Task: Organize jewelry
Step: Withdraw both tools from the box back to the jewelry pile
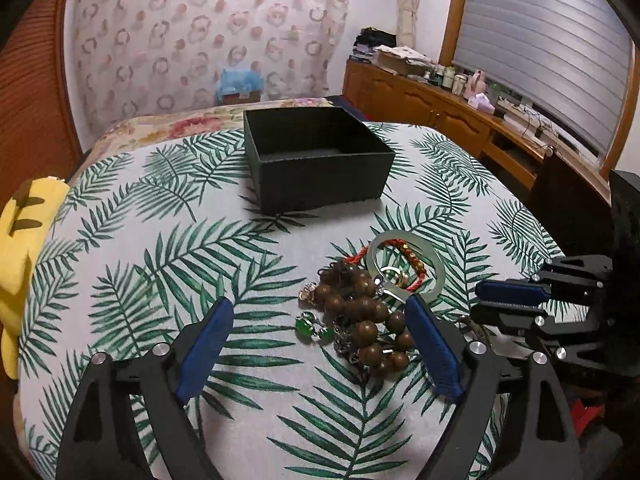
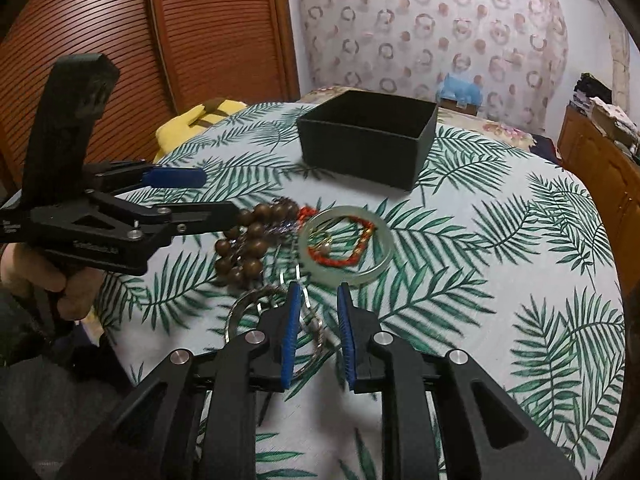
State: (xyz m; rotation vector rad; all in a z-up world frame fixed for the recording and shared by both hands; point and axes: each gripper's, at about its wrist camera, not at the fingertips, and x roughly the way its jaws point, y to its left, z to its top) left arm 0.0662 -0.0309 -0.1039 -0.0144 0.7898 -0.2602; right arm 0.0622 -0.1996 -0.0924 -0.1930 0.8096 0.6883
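A pile of jewelry lies on the palm-leaf tablecloth (image 1: 160,248): a brown wooden bead bracelet (image 1: 360,312) (image 2: 248,248), a pale jade bangle (image 1: 439,264) (image 2: 360,278) with a red cord bracelet (image 1: 416,258) (image 2: 348,260) inside it, green stone pieces (image 1: 306,326) and thin silver bangles (image 2: 248,304). Behind the pile stands an empty black box (image 1: 320,160) (image 2: 368,128). My left gripper (image 1: 320,304) (image 2: 220,196) is wide open, straddling the beads without touching them. My right gripper (image 2: 319,289) (image 1: 478,300) hovers over the silver bangles with a narrow gap between its pads.
A yellow plush toy (image 1: 20,248) sits off the table's left edge. A wooden sideboard (image 1: 440,104) with clutter runs along the right wall. A person's hand (image 2: 24,264) holds the left gripper's handle. Bare cloth lies left and right of the pile.
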